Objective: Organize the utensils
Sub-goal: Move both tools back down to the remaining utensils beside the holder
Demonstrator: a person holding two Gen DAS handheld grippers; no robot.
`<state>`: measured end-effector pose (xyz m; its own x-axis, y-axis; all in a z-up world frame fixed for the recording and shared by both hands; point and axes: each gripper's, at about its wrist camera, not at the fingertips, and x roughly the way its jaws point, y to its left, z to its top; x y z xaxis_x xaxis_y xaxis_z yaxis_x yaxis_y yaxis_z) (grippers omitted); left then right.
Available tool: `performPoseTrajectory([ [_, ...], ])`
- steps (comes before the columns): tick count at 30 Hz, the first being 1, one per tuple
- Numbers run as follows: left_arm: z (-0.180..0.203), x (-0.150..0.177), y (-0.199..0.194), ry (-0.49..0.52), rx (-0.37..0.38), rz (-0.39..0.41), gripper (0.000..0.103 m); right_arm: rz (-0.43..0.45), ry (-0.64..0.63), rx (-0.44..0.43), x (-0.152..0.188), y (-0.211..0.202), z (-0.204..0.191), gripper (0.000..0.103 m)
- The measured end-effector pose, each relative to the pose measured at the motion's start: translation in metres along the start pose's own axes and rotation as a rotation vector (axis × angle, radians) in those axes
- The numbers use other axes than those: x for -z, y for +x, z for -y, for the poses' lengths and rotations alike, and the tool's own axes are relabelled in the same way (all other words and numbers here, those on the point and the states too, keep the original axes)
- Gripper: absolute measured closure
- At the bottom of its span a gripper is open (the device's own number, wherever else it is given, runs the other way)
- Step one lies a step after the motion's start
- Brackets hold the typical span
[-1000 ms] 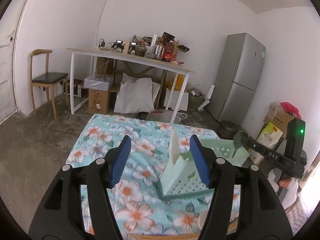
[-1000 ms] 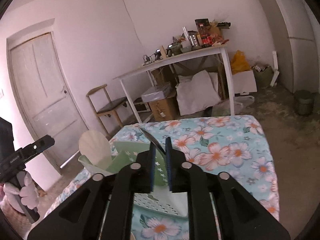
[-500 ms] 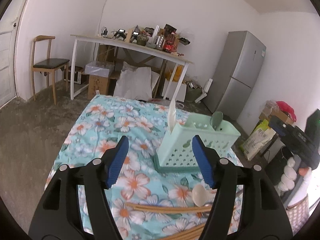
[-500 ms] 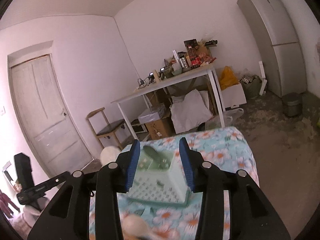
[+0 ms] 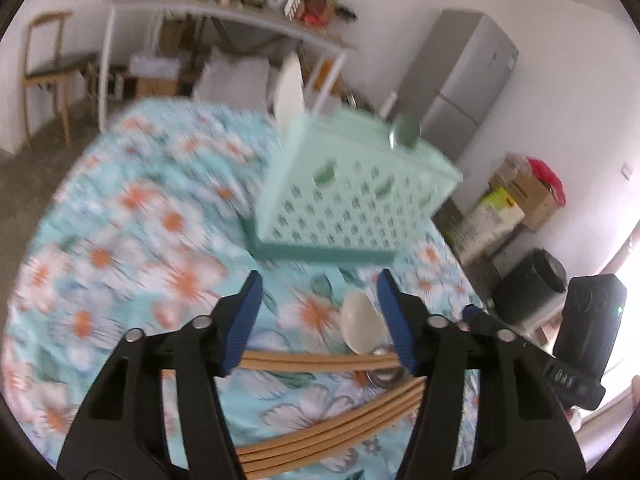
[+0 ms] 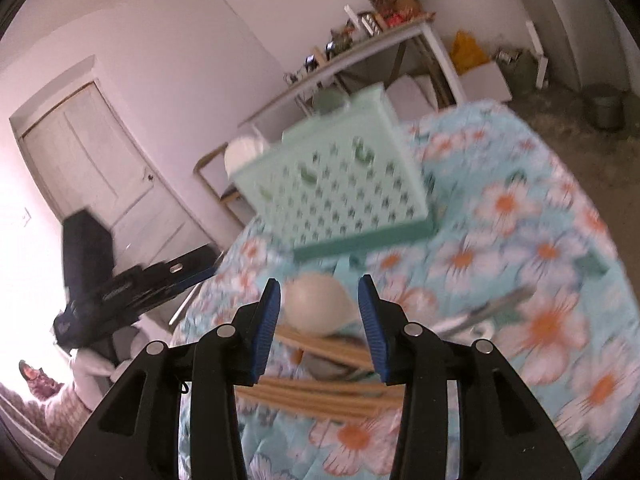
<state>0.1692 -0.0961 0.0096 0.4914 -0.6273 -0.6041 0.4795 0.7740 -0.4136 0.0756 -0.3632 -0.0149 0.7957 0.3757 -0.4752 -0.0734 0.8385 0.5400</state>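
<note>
Mint-green plastic, the holder (image 5: 352, 200) stands on the flowered cloth (image 5: 132, 220) with a white spoon (image 5: 289, 94) and a green spoon (image 5: 404, 133) upright in it; half a second ago it sat between the fingers of both grippers in their views, and now it lies beyond the tips. The left gripper (image 5: 320, 316) has dropped toward the cloth; its jaws are closing with nothing pinched, a cream spoon (image 5: 362, 326) lying below the right finger and chopsticks (image 5: 320, 360) crossing under both. The right gripper (image 6: 318, 316) has also come lower, its jaws spread and empty, framing the same cream spoon (image 6: 316, 304) above the chopsticks (image 6: 320, 392). Both views are now motion-blurred.
</note>
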Motion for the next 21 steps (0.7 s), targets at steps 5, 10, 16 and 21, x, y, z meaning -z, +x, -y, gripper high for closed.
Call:
performPoseTrajectory([
  [5,-0.011,0.006,0.039,-0.064,0.017,-0.125,0.063,-0.051,-0.004,0.004,0.015,0.011,0.004,0.063],
  [10,-0.024,0.01,0.058,-0.129,0.047,-0.197,0.069,-0.058,0.025,-0.011,0.022,0.009,0.013,0.063],
  [16,-0.022,0.005,0.071,-0.136,0.074,-0.234,0.074,-0.058,0.034,-0.023,0.021,0.009,0.018,0.063],
  [21,-0.016,0.002,0.073,-0.128,0.07,-0.244,0.077,-0.058,0.044,-0.031,0.02,0.009,0.02,0.063],
])
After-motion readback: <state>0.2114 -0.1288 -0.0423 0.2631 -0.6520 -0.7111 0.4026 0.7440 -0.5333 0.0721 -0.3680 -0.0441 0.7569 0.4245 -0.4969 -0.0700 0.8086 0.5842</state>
